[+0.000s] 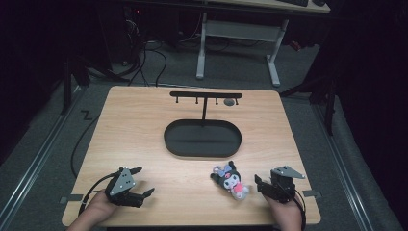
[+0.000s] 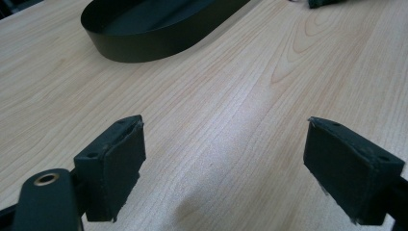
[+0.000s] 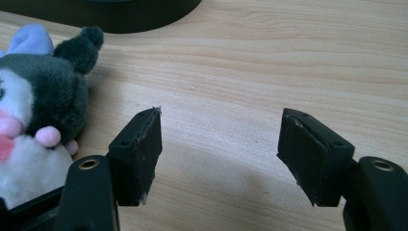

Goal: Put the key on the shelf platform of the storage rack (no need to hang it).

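Observation:
A small plush toy (image 1: 230, 179) with a dark head, lilac ear and pink-white body lies on the wooden table (image 1: 144, 125) near its front right. My right gripper (image 1: 272, 183) rests just right of it, held by a hand. In the right gripper view my right gripper (image 3: 219, 154) stands open over bare wood, with the plush toy (image 3: 43, 110) beside its left jaw and apart from it. My left gripper (image 1: 144, 181) is at the front left, open. My left gripper (image 2: 223, 159) has nothing between its fingers, and the black oval tray (image 2: 144, 45) lies ahead of it.
The black oval tray (image 1: 202, 138) sits mid-table. A black T-shaped rack (image 1: 206, 95) with small hooks rises from its back, and a small grey item (image 1: 229, 102) hangs near the rack's right end. A desk frame (image 1: 238, 43) and cables stand on the floor beyond.

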Action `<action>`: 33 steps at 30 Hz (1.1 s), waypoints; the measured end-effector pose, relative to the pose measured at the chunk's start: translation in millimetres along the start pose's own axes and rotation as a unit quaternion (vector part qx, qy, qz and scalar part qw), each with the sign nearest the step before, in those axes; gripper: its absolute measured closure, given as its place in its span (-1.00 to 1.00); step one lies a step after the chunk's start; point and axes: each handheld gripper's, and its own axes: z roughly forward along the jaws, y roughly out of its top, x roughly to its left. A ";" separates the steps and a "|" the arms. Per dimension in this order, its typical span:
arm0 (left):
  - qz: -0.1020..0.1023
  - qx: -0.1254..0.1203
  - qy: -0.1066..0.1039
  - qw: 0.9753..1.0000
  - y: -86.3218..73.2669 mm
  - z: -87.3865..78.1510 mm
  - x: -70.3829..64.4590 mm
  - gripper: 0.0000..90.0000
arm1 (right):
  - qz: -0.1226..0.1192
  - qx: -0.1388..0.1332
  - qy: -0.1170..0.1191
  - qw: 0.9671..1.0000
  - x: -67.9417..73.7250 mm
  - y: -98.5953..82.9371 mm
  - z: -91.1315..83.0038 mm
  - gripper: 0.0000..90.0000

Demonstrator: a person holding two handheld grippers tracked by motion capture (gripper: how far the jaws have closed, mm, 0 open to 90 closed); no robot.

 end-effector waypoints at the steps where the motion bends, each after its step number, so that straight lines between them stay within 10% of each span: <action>1: 0.000 0.000 0.000 1.000 0.0 0.0 0.0 -0.65 | 0.000 0.000 0.000 1.000 0.0 0.0 0.0 -0.28; 33: -0.003 -0.008 -0.003 1.000 -0.9 -1.7 0.8 -0.65 | 0.000 0.069 -0.001 0.998 11.4 15.9 2.6 -0.36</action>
